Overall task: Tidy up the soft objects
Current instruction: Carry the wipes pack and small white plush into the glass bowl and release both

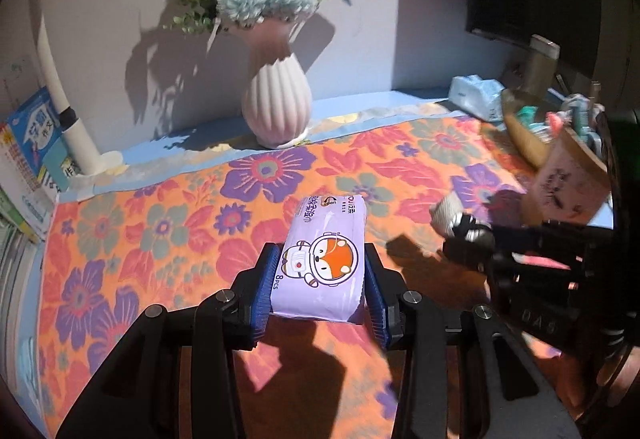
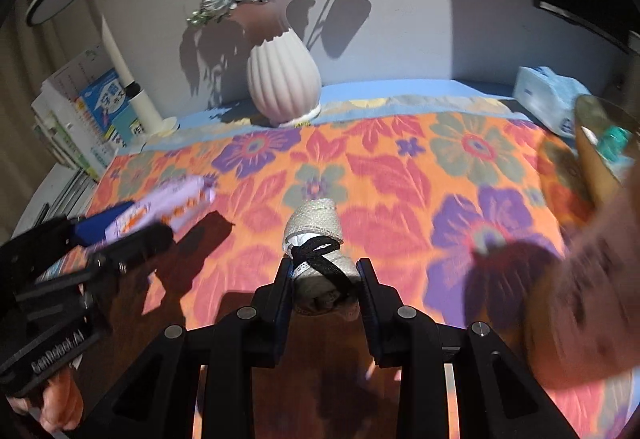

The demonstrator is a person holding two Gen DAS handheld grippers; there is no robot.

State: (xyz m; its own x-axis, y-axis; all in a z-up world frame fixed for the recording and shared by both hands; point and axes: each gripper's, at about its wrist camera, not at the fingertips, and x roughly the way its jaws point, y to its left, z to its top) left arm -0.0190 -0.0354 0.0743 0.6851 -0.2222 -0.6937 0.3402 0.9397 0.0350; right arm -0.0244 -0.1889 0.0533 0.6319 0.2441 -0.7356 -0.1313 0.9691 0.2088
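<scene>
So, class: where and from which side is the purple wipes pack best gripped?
Grip the wipes pack across its narrow width, at the near end, coming in along its length. Its long flat sides are parallel and fit between the left gripper's fingers, as shown here.

Both fisheye views look forward and down along their own fingers, close above the floral cloth (image 1: 168,223), toward the back wall. Both share the ribbed vase (image 1: 277,107) at upper center. Each sees the other gripper at its frame edge.
</scene>
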